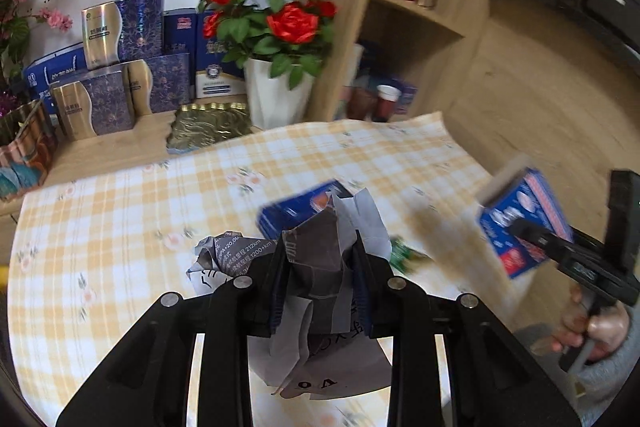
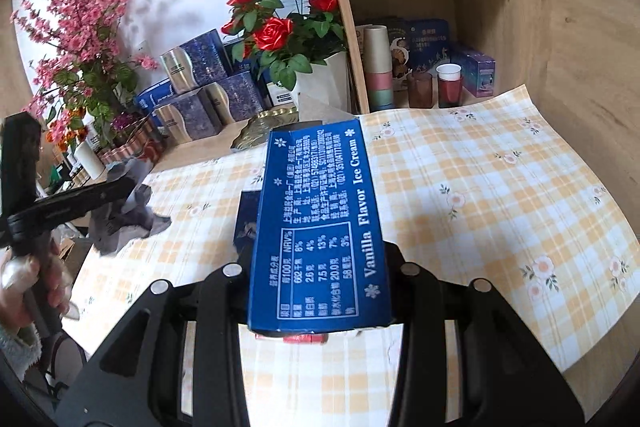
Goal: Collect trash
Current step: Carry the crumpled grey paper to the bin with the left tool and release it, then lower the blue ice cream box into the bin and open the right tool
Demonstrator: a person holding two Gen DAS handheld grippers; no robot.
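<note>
While both tools are full: two bits of trash are up off the tabletop (image 2: 500,187).
Left tool (image 1: 320,283): squeezed shut on a crumpled paper (image 1: 324,267).
Right tool (image 2: 320,287): clamped part-way closed on a blue ice cream box (image 2: 320,227).
Still left: another paper ball (image 1: 224,259), a blue box (image 1: 296,207) and a small green scrap (image 1: 402,255) lie on the checked cloth.
Bin: I cannot see one.
Hands: both tools tilt down over the near tabletop; a hand (image 1: 588,331) holds the right one.

Crumpled grey paper (image 1: 320,267) and blue ice-cream box (image 2: 316,227), both clamped aloft
</note>
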